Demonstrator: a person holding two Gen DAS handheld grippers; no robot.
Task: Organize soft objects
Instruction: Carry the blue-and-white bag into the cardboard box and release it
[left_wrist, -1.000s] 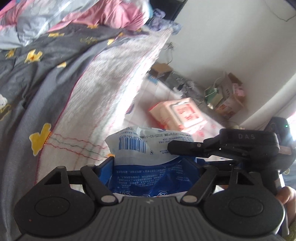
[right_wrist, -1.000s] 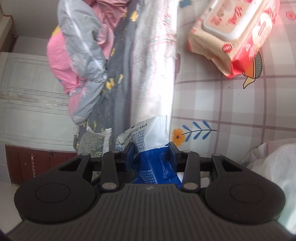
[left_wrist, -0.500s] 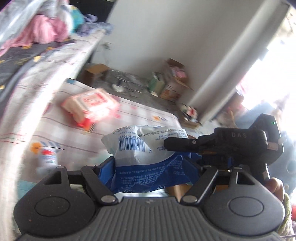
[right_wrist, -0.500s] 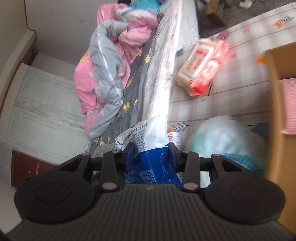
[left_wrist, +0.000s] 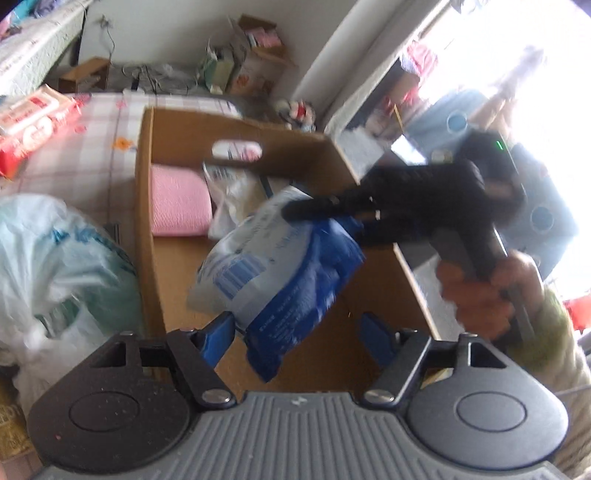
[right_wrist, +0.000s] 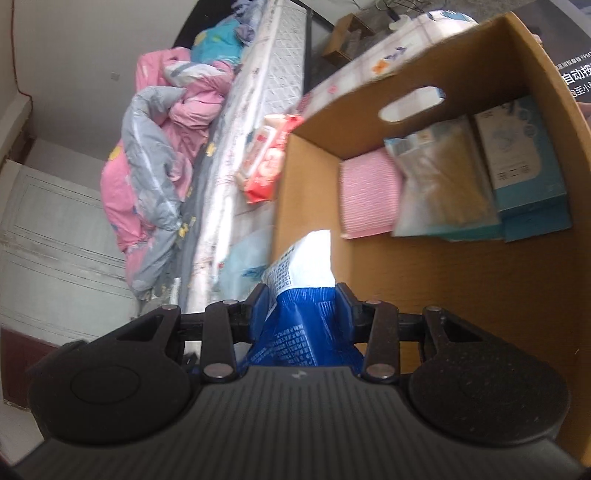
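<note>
A blue and white soft pack (left_wrist: 284, 266) hangs over the open cardboard box (left_wrist: 144, 206). My right gripper (right_wrist: 301, 304) is shut on the pack's (right_wrist: 306, 295) end and shows in the left wrist view (left_wrist: 325, 210) gripping its top. My left gripper (left_wrist: 299, 328) is open, its blue fingers apart on either side of the pack's lower end. Inside the box lie a pink pack (left_wrist: 181, 205), a clear bag (right_wrist: 439, 181) and teal boxes (right_wrist: 524, 162).
A red and cream wipes pack (left_wrist: 33, 125) lies on the checked cloth (left_wrist: 92, 158). A white and green plastic bag (left_wrist: 55, 266) sits left of the box. A bed with pink and grey quilt (right_wrist: 162, 147) is behind. Clutter lines the far wall.
Both grippers swung from the bed side over the cardboard box carrying the pack. My left gripper has opened and let go; the pack now hangs from the right gripper.
</note>
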